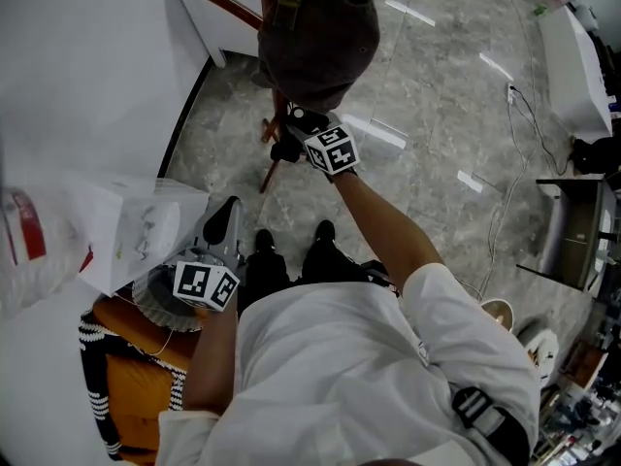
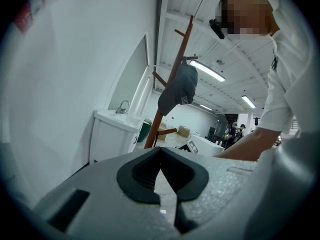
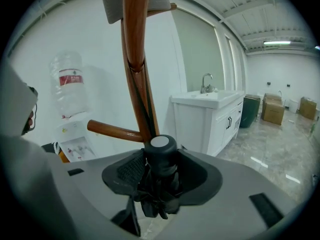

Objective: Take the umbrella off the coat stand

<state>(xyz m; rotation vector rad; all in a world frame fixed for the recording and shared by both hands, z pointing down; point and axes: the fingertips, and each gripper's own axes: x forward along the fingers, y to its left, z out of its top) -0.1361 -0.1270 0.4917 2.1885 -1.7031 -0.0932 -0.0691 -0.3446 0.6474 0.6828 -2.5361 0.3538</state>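
Observation:
A brown wooden coat stand [image 1: 273,168] [image 3: 135,59] [image 2: 172,84] rises in front of me with a dark cap [image 1: 320,37] [image 2: 180,89] hung near its top. A black folded umbrella [image 3: 161,159] [image 1: 299,119] hangs close against the pole, its strap running up the wood. My right gripper [image 3: 160,184] [image 1: 291,136] sits around the umbrella's round end; the umbrella lies beside the left pad and a gap shows on its other side. My left gripper [image 2: 167,204] [image 1: 228,214] is held low to the left, away from the stand, shut with nothing in it.
A white sink cabinet [image 3: 215,114] [image 1: 209,8] stands just behind the stand. A water dispenser with a bottle [image 3: 70,84] is on the left by the wall. An orange seat [image 1: 136,377] is beside my left arm. A white desk [image 1: 572,56] and floor cables [image 1: 514,163] lie to the right.

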